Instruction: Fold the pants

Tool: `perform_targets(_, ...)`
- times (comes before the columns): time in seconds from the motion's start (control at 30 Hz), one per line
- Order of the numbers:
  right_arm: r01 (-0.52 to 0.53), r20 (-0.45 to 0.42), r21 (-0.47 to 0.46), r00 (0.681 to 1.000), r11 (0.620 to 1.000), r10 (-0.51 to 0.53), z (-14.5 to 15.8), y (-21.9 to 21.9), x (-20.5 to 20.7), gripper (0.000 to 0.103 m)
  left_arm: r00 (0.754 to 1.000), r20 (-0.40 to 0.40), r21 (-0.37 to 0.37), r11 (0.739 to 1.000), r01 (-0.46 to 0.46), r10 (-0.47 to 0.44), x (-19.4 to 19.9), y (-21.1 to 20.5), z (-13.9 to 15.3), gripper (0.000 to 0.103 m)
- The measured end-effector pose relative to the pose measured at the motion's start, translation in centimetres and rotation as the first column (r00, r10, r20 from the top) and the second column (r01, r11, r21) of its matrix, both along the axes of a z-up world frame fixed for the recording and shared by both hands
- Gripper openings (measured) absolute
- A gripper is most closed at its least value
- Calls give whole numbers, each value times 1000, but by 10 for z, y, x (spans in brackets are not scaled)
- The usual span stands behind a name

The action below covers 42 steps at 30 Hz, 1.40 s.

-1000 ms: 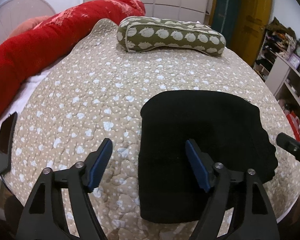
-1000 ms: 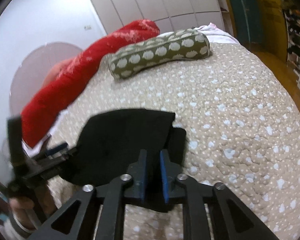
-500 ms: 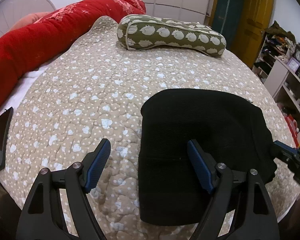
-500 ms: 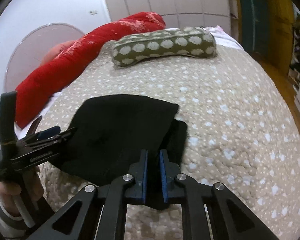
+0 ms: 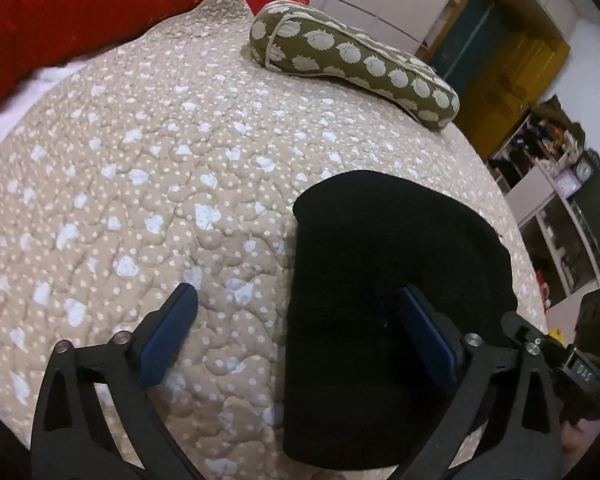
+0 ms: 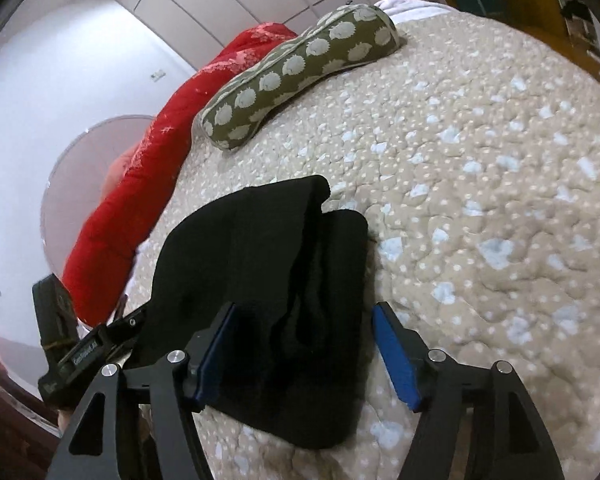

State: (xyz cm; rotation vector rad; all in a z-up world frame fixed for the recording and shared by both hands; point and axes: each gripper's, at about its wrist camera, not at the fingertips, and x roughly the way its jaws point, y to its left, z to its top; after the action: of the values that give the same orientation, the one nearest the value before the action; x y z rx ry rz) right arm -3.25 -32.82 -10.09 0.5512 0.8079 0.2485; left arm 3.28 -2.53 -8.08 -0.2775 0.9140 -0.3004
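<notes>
My black pants (image 5: 380, 280) lie folded near the bed's (image 5: 140, 184) front edge. Both tools' jaws have just been opening: the left tool (image 5: 300, 328) and the right tool (image 6: 304, 344) stand apart, gripping nothing. The cloth looks soft, floppy and light; I'd pinch a folded edge.

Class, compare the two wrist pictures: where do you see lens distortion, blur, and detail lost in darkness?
Left wrist view: fisheye bulges the beige quilted bedspread into a dome; the folded black pants read as a near-featureless dark mass; shelves at right are blurred. Right wrist view: same bulge, wardrobe lines curve; soft motion blur throughout; pants folds faintly visible; green spotted bolster pillow stays legible.
</notes>
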Motion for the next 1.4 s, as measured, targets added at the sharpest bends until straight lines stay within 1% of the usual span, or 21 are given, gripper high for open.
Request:
perform_targets(0.1,-8,24,-7,1000,1000,8,-2,3,7,66,999,31,-28,999,-18,19,-2,-1,-3,102)
perform_targets(0.17,-23,42,-31,999,999,24,0,8,11,57,998,49,-47,998,-31,33,-3,0,-5,102)
perform_targets(0.2,-28,48,-40,998,999,30,2,10,12,53,999,42,-41,999,-25,26,-3,-1,-4,102)
perform_targets(0.27,-36,63,-52,997,998,39,8,12,13,41,1000,19,-26,1000,-14,14,0,-2,0,100)
perform_targets(0.33,-41,80,-69,996,997,46,17,14,15,37,1000,10,-49,998,25,-24,6,-5,6,81)
perform_targets(0.4,-47,107,-77,993,996,55,28,14,19,36,997,27,-47,996,75,-73,10,-11,18,70)
perform_targets(0.53,-55,168,-117,983,992,74,53,21,39,33,986,105,14,991,131,-132,24,-27,42,68)
perform_targets(0.63,-50,165,-135,984,990,72,60,23,55,32,984,90,20,988,155,-156,38,-34,50,68)
perform_targets(0.73,-74,144,-156,985,985,97,55,21,54,32,987,76,-17,989,146,-144,31,-24,49,69)
perform_targets(0.8,-85,118,-162,987,983,105,47,16,51,32,993,49,-33,993,113,-112,20,-12,43,72)
perform_targets(0.9,-91,84,-108,991,990,101,34,3,50,34,998,6,-78,995,55,-55,6,5,30,87)
perform_targets(0.93,-89,71,-83,993,993,95,29,-2,52,38,999,-7,-89,995,38,-39,3,8,26,89)
perform_targets(0.97,-80,57,-55,995,995,83,24,-8,54,46,999,-29,-104,994,17,-20,-1,12,20,89)
perform_targets(1.07,-96,19,29,995,995,96,11,-15,62,53,997,-77,-120,992,22,-31,0,5,4,93)
perform_targets(1.1,-103,14,54,995,993,102,7,-15,64,54,997,-70,-122,992,10,-19,1,1,0,99)
perform_targets(1.17,-103,18,57,995,993,102,0,-12,67,54,999,-34,-134,991,-8,3,5,-4,0,100)
perform_targets(1.2,-102,32,47,994,994,100,-2,-9,67,53,999,-38,-131,991,7,-12,10,-8,0,100)
perform_targets(1.27,-104,40,28,994,994,103,2,-6,65,43,997,-34,-148,987,67,-73,20,-15,6,79)
perform_targets(1.3,-108,54,13,993,994,107,7,-5,65,41,994,-24,-137,986,100,-105,25,-19,13,71)
perform_targets(1.37,-109,90,1,990,994,109,22,-4,66,37,992,30,-83,988,128,-126,33,-28,33,68)
perform_targets(1.4,-103,113,2,988,995,102,30,-4,69,36,990,59,-67,989,135,-131,37,-31,39,63)
